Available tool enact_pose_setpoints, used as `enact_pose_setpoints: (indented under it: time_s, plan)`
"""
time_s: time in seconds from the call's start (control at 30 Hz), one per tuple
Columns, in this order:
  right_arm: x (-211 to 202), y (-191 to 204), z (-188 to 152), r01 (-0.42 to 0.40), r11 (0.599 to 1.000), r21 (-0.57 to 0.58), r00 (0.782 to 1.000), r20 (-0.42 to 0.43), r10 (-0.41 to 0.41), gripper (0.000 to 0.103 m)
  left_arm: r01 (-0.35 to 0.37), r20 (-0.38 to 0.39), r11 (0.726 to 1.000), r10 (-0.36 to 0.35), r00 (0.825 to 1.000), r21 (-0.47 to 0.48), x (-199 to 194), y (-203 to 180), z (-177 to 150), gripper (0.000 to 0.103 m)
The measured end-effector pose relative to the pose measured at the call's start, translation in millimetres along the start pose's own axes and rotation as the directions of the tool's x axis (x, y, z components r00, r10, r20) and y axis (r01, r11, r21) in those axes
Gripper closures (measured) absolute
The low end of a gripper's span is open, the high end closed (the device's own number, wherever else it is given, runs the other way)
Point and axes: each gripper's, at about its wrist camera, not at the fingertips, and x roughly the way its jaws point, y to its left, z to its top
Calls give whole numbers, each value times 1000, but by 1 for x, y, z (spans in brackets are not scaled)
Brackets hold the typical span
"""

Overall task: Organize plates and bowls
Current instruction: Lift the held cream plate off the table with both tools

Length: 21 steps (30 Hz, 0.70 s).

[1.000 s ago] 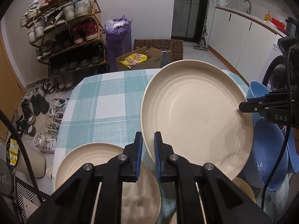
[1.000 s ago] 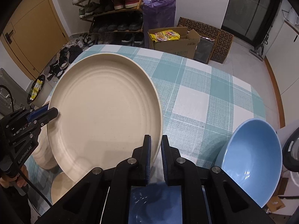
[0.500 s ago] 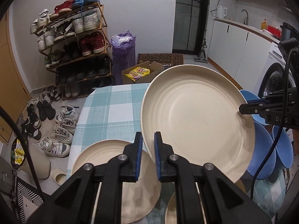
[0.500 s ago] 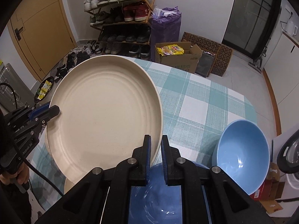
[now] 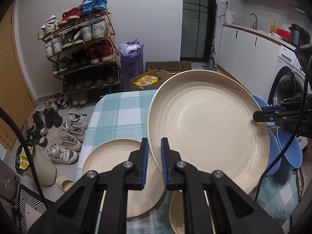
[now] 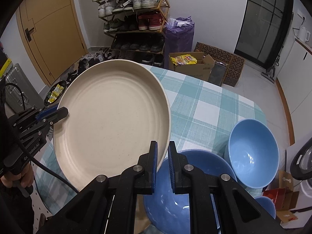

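1. Left gripper is clamped tight on the rim of the big plate, on its near-left edge.
2. Right gripper is pinched shut on the opposite rim of the same plate; each gripper shows at the plate's far edge in the other view.
3. Plate is held in the air, tilted, over the checked table.
4. Small plate lies on the table, below-left of the big plate.
5. Blue bowls sit on the table just right of the big plate, one partly under its right rim.
6. Step, as I read it: two-handed carry of the big plate, mid-transfer.
7. Next likely needs: level it, lower onto a stack spot, then let go with both grippers together.
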Motion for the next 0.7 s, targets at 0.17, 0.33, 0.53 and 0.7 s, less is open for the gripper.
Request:
enact_pose_setpoints:
  time_s: [0.17, 0.33, 0.53, 0.7]
  plan:
    - [-12, 1, -13, -1, 1000, 1, 1000, 18, 1, 92, -4, 13, 1000, 4, 1000, 19, -12, -8, -8, 93]
    - [-20, 4, -30, -5, 1000, -1, 1000, 28, 5, 92, -4, 15, 999, 4, 1000, 31, -19, -11, -19, 93]
    - [-21, 11, -45, -15, 1000, -11, 1000, 22, 15, 92, -5, 1, 1000, 5, 1000, 31, -20, -11, -32, 93]
    - [-17, 17, -57, -23, 999, -23, 1000, 11, 23, 92, 0, -18, 1000, 0, 1000, 25, -15, -7, -44, 93]
